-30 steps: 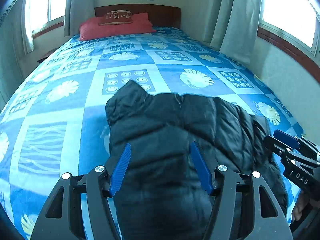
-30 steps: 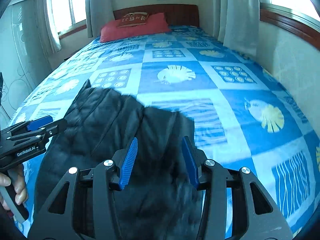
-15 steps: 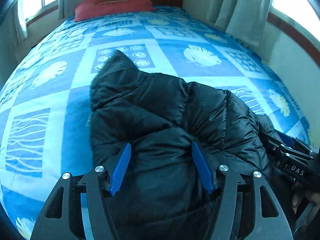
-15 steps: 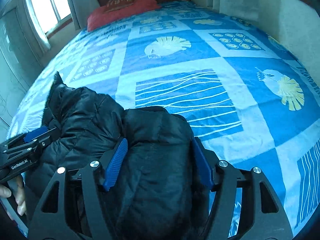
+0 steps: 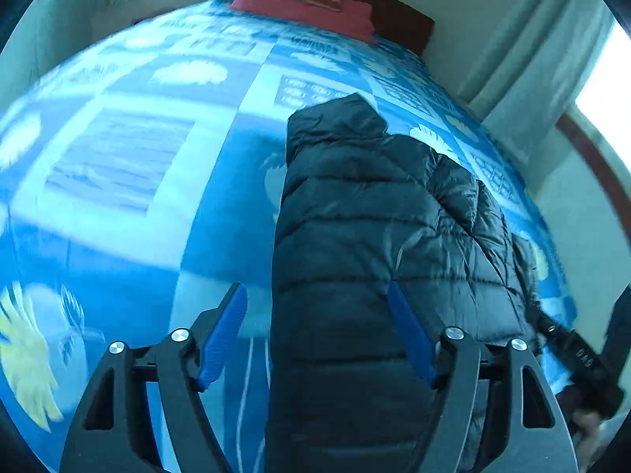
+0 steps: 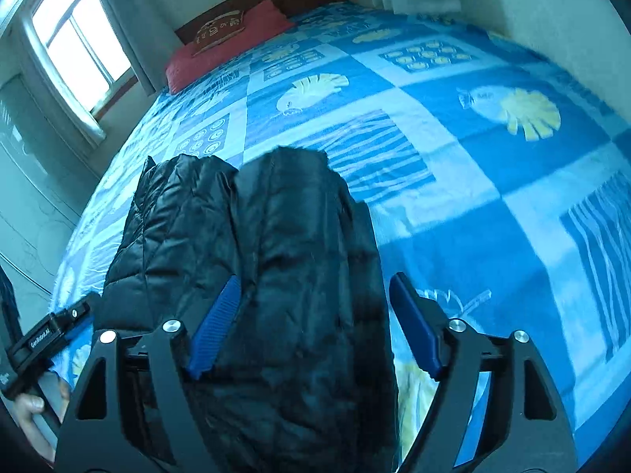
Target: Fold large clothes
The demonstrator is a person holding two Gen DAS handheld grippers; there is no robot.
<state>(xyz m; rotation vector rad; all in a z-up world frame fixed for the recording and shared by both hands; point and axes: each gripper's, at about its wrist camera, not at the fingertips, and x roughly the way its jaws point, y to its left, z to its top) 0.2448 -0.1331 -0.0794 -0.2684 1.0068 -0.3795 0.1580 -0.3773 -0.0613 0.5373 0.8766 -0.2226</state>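
1. Here, a black puffer jacket (image 5: 366, 236) lies folded lengthwise on a blue patterned bed (image 6: 493, 181), near its foot.
2. Left gripper (image 5: 315, 335): jaws opening, jacket edge between them; the right pad (image 5: 410, 335) touches it, the left stands clear.
3. Right gripper (image 6: 315, 323): jaws opening, released around the jacket.
4. A red pillow (image 6: 224, 47) sits at the headboard.

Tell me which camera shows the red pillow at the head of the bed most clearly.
The right wrist view: the red pillow is sharp there, with its dark patterned cushion readable. The left wrist view shows the same pillow smeared by motion blur near the top edge.
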